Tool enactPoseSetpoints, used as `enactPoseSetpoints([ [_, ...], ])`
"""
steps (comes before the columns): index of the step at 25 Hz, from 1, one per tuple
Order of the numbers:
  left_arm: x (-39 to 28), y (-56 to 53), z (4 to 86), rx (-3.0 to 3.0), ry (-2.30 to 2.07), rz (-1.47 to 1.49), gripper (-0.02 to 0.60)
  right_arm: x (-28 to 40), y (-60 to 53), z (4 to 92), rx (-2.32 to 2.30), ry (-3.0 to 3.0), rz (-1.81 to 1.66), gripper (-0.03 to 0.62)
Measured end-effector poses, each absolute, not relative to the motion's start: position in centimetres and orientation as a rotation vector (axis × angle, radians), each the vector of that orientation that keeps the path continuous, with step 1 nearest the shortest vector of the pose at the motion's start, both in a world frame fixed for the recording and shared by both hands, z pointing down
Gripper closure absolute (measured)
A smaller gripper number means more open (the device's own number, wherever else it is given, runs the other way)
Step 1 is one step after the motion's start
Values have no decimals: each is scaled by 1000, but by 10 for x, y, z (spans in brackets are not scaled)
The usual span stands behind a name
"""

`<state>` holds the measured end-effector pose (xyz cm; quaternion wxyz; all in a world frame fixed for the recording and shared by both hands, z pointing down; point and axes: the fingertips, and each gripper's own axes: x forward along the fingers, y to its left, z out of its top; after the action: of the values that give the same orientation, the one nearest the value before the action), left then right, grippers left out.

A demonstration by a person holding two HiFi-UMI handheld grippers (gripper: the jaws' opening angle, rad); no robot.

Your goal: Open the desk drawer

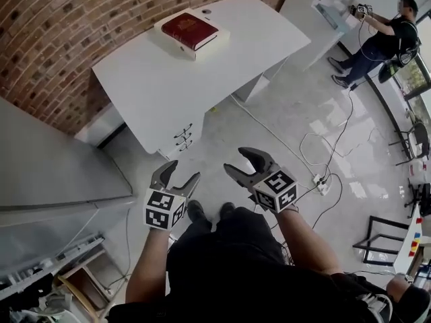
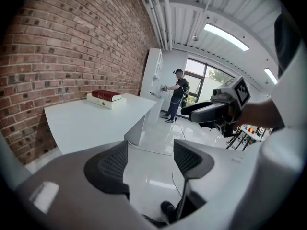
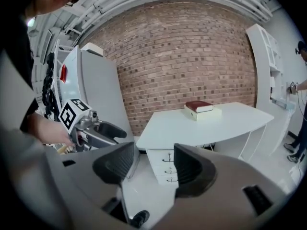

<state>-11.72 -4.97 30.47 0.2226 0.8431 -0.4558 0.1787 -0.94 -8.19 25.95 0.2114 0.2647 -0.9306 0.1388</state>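
A white desk (image 1: 175, 79) stands against the brick wall, with a stack of white drawers (image 1: 182, 140) under its near end; all look closed, each with a small dark handle (image 3: 168, 160). My left gripper (image 1: 176, 177) is open, held in the air short of the drawers. My right gripper (image 1: 246, 163) is open too, to the right of the left one, above the floor. Neither touches the desk. The right gripper view shows the drawer stack (image 3: 162, 166) between its jaws, some way off. The left gripper view (image 2: 149, 159) looks past the desk's side (image 2: 91, 119).
A red book (image 1: 189, 30) lies on a white box on the desk's far part. Cables and a power strip (image 1: 319, 182) trail over the glossy floor at right. Another person (image 1: 377, 39) works at a far counter. A grey cabinet (image 1: 47, 173) stands at left.
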Motion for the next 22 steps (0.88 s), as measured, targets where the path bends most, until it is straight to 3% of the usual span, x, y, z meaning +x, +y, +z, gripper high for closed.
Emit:
enactPoseSetpoints([
  [22,-126,-137,561,2056,-1111,727,279,-39,-167,476,635,-2549,633,333],
])
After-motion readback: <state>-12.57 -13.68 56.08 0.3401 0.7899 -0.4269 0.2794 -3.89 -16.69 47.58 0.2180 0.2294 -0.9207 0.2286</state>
